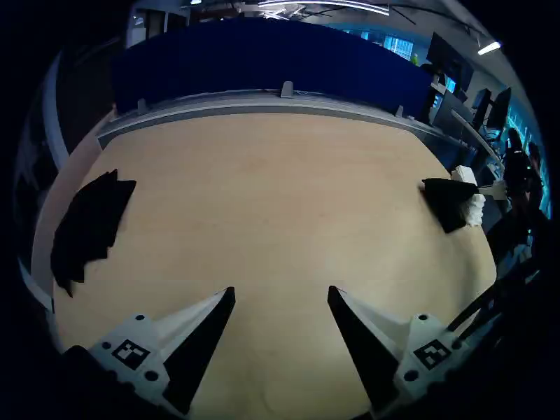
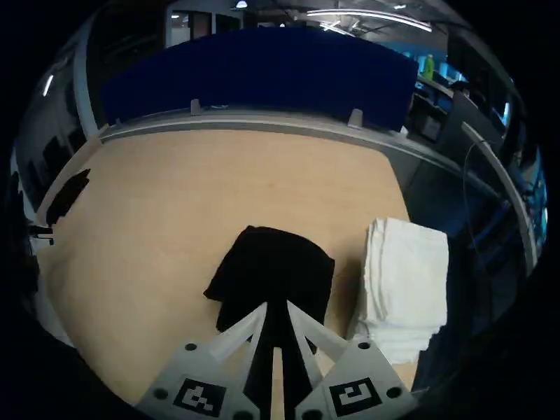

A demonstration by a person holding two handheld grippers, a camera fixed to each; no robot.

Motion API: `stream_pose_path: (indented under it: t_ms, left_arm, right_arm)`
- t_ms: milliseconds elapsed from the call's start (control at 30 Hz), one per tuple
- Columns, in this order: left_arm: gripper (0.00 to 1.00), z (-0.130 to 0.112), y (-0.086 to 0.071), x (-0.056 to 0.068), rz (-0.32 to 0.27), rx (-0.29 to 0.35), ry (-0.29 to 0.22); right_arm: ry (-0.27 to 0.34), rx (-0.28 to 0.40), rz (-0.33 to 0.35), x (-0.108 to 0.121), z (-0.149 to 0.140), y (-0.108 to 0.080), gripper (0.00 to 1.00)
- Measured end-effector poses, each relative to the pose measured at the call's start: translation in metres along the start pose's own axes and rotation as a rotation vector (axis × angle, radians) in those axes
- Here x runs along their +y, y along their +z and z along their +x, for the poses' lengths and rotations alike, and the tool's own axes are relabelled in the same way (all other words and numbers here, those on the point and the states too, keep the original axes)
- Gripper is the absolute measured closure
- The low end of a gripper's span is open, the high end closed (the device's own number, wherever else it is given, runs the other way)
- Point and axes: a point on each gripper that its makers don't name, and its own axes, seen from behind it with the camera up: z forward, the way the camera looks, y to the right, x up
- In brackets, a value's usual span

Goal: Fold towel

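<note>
The right gripper point(image 2: 276, 311) has its jaws closed on the near edge of the black towel point(image 2: 273, 269), which lies on the tabletop point(image 2: 175, 210) just beside a white stack point(image 2: 406, 287). A thin pinch could slip, or the lift could snag that stack. The left gripper point(image 1: 280, 297) holds its jaws wide open and empty, and how much cloth the right one has caught is hard to make out, dark on dark.

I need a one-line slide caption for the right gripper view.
Right gripper pinches a black towel on the wooden table, beside a stack of folded white towels.
</note>
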Motion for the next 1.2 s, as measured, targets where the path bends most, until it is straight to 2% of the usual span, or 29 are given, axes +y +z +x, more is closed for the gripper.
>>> stream_pose_path:
  t_ms: [300, 600, 800, 1067, 1200]
  left_arm:
    - [0.02, 0.002, -0.003, 0.002, -0.001, 0.001, 0.009]
    - [0.02, 0.000, -0.006, 0.003, 0.004, 0.001, 0.016]
    - [0.02, -0.003, -0.007, 0.001, 0.013, -0.002, 0.024]
    - [0.02, -0.005, -0.006, 0.003, 0.020, -0.005, 0.037]
    - [0.02, -0.006, -0.005, 0.004, 0.020, -0.007, 0.042]
  right_arm:
    - [0.056, -0.065, -0.035, 0.015, -0.042, 0.003, 0.95]
    - [0.102, -0.163, -0.115, 0.034, -0.084, 0.024, 0.95]
    - [0.151, -0.179, -0.147, 0.038, -0.095, 0.040, 0.95]
    - [0.162, -0.194, -0.178, 0.044, -0.102, 0.050, 0.95]
    - [0.181, -0.197, -0.192, 0.046, -0.103, 0.053, 0.92]
